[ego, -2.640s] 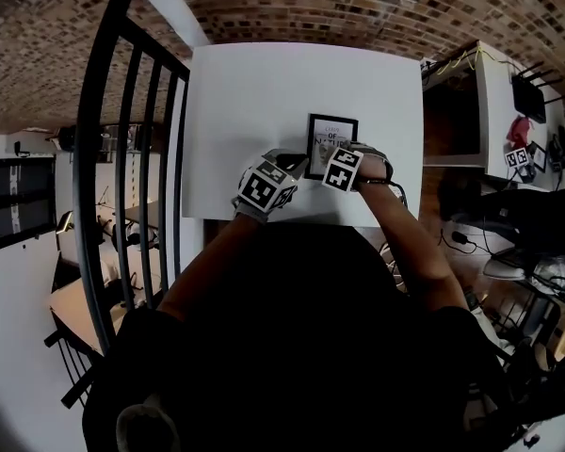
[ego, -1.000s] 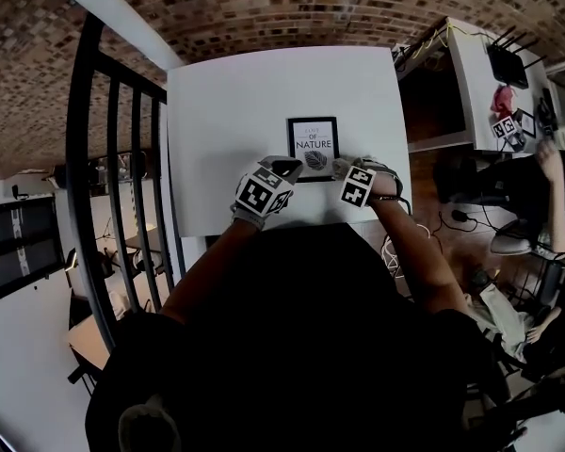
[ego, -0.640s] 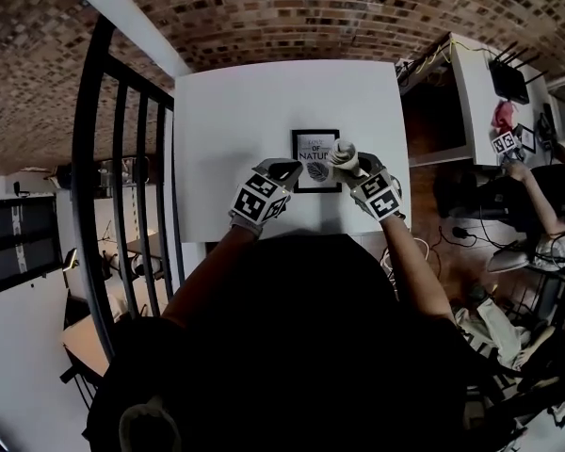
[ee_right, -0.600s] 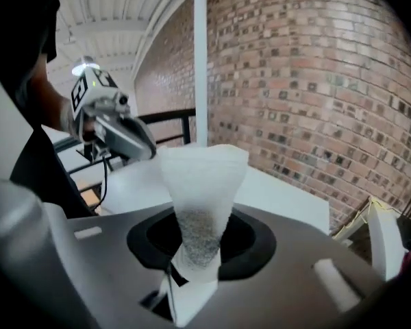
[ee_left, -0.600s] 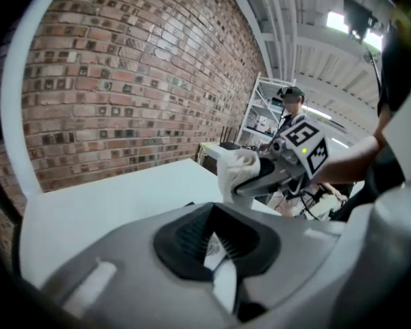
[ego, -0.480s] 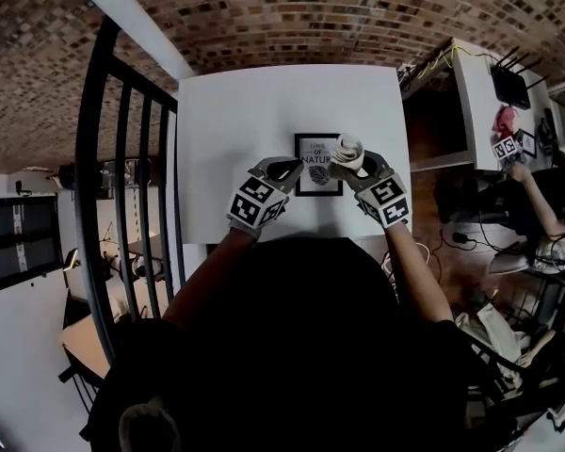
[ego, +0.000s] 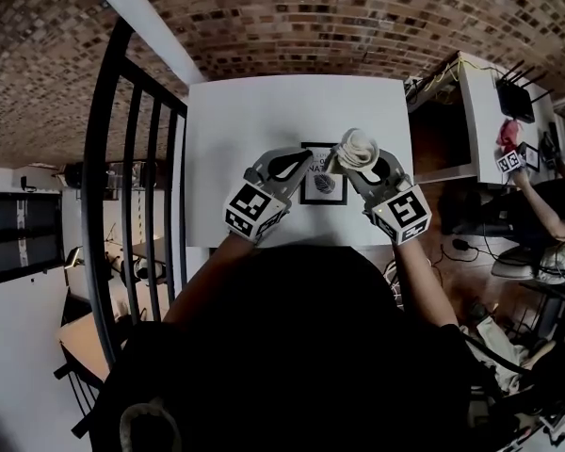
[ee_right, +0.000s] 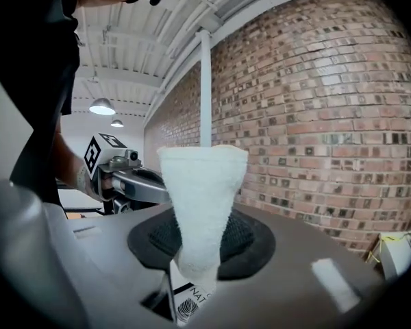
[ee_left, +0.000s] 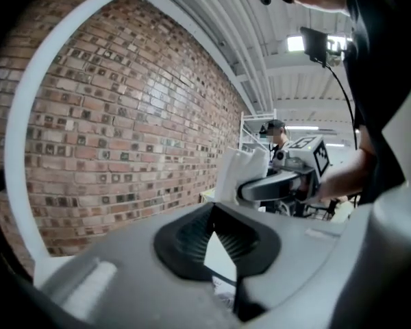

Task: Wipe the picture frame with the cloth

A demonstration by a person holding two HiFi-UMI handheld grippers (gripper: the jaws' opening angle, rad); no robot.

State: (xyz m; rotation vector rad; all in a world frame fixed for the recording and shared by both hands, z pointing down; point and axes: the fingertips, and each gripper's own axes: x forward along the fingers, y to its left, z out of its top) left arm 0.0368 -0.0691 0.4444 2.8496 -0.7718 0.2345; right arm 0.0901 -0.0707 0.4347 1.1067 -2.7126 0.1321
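Right gripper (ego: 350, 164) clenched on the cloth (ego: 358, 147). The cloth is bunched into a wad that stands up past my jaw tips, so there is plenty of fabric proud of the plastic to meet the glass first. Right gripper view confirms it: the white terry fills the gap between the pads, pinched at its narrow lower end. Left gripper (ego: 287, 164) has its jaws drawn together at the tips on nothing; only a sliver of white shows between the pads. Both grippers are tipped up off the worktop (ego: 245, 121) and face the brick wall rather than the surface. The picture frame (ego: 322, 185) lies flat on the worktop, just below and between my two jaw sets; neither touches it. My judgement is that the wipe is not in contact right now. The left looks placed beside the frame's edge to steady it if it slides. The light frame on a smooth top could skate under a sideways stroke.
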